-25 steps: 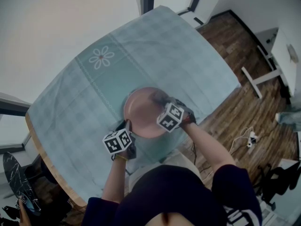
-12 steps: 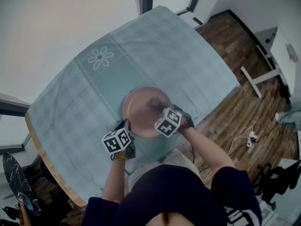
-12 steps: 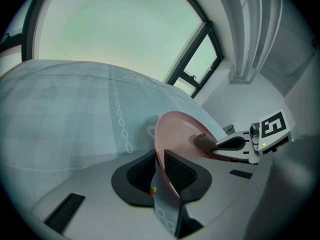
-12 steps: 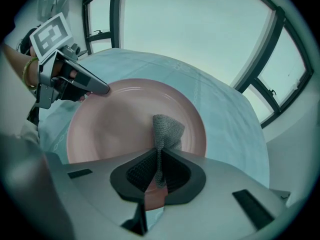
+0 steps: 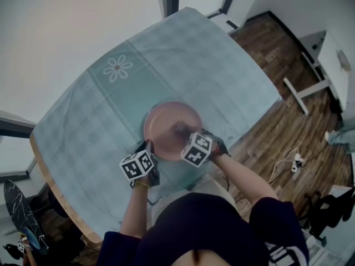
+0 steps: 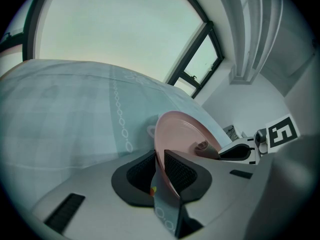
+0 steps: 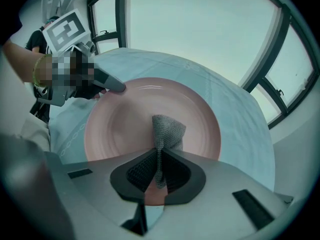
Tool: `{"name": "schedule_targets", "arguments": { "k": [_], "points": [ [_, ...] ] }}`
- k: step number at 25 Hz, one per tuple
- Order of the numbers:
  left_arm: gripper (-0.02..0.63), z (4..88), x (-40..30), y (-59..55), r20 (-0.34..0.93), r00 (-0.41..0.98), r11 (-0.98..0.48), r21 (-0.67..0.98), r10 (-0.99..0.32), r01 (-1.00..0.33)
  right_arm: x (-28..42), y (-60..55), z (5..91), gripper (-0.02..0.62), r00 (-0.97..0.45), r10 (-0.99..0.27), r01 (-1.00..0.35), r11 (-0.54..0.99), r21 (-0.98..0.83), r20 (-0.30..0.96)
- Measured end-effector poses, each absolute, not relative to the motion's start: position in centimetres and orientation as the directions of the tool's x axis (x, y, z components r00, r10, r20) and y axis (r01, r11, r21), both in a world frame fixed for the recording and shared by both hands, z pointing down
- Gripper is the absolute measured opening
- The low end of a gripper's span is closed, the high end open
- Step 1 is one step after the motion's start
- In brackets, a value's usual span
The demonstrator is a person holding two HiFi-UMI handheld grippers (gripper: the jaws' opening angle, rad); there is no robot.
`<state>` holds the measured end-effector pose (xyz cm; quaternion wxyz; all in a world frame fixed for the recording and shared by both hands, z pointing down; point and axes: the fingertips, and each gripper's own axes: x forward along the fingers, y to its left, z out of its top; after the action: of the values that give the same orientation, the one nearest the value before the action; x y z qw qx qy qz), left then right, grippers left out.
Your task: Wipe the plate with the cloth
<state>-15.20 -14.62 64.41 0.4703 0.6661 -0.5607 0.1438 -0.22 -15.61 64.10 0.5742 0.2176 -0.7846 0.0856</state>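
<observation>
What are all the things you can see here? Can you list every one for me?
plate: one, pink, middle of the table
cloth: one, grey, resting on the plate
tablecloth: one, pale blue-green checks with a white flower, covering the table
table: one, wooden edge showing at the left
floor: brown wood, right side
power cable: one, white, on the floor at the right
left gripper: one, grey, jaws shut on the plate's rim
right gripper: one, grey, jaws shut on the cloth
</observation>
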Motion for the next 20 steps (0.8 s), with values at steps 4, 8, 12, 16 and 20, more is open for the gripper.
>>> {"name": "schedule_targets", "arguments": {
  "k": [4, 8, 12, 16, 20],
  "points": [
    [0.067, 64.5, -15.2, -14.5, 0.719, 0.33, 0.07, 0.465, -0.612, -0.883, -0.5, -14.6, 64.1, 0.032, -0.252, -0.224, -0.427, 0.899, 0.099, 0.942],
    [0.067, 64.5, -15.3, -14.5, 0.72, 0.33, 0.07, 0.464, -0.611, -0.883, -0.8, -13.6, 64.2, 0.032, -0.261, -0.204, -0.422, 0.903, 0.078, 0.944],
    [0.067, 64.4, -15.2, -14.5, 0.72, 0.331, 0.07, 0.465, -0.61, -0.883, -1.0, -12.6, 64.3, 0.032, -0.271, -0.19, -0.419, 0.906, 0.062, 0.944],
    [0.067, 64.4, -15.2, -14.6, 0.718, 0.331, 0.069, 0.466, -0.612, -0.882, -1.4, -11.8, 64.3, 0.032, -0.282, -0.174, -0.412, 0.91, 0.045, 0.944],
    [0.067, 64.4, -15.3, -14.6, 0.718, 0.331, 0.07, 0.466, -0.613, -0.882, -1.8, -11.1, 64.3, 0.032, -0.288, -0.163, -0.402, 0.915, 0.035, 0.944]
  ]
}}
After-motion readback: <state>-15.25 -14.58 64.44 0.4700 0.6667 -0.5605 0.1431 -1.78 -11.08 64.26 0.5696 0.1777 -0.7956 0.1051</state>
